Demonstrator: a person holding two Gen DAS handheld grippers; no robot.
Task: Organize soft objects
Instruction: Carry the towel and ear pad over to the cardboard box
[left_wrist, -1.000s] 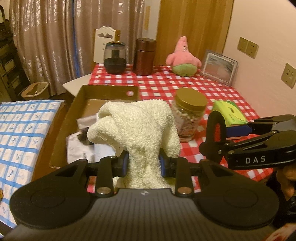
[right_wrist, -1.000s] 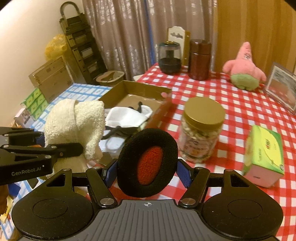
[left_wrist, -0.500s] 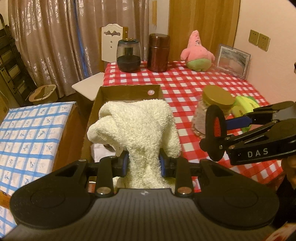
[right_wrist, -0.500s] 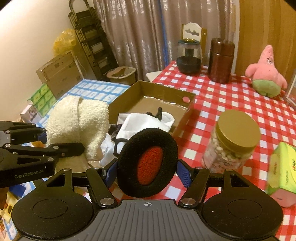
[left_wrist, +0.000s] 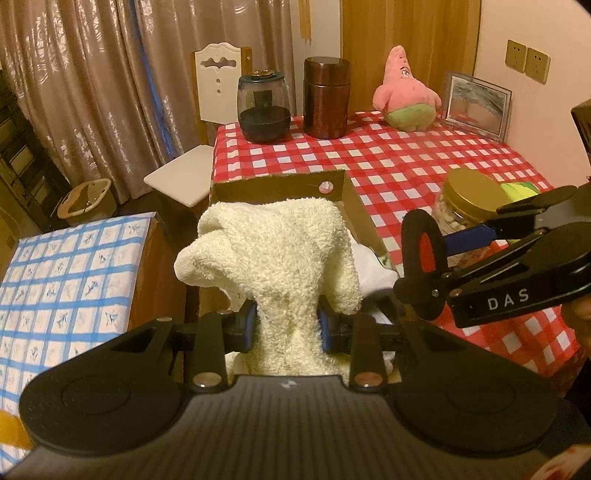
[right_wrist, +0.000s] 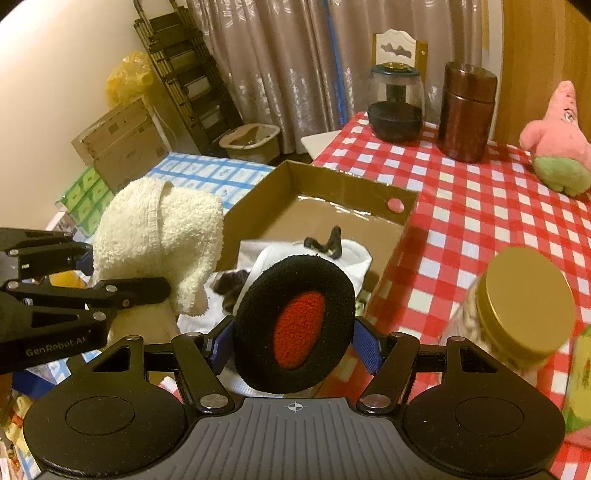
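My left gripper (left_wrist: 287, 325) is shut on a cream towel (left_wrist: 280, 254) that flops forward over its fingers. The same towel (right_wrist: 159, 236) shows at the left of the right wrist view. My right gripper (right_wrist: 293, 343) is shut on a round black cushion with a red centre (right_wrist: 295, 325); the cushion (left_wrist: 423, 266) appears edge-on at the right of the left wrist view. Both hover over the near end of an open cardboard box (right_wrist: 332, 184) that holds a white cloth (right_wrist: 280, 254) and a dark item. A pink star plush (left_wrist: 404, 92) sits at the table's far side.
On the red checked table (left_wrist: 388, 158) stand a gold-lidded jar (right_wrist: 517, 306), a green box (right_wrist: 580, 387), a dark glass jar (left_wrist: 263, 110), a brown canister (left_wrist: 327, 98) and a picture frame (left_wrist: 476, 105). A blue checked surface (left_wrist: 62, 280) lies left of the box; a white chair (left_wrist: 207, 122) stands behind.
Both grippers have drawn back and leftwards from the table, keeping their loads. The cardboard box now sits more centrally ahead, and the gold-lidded jar has slid to the right of both views.
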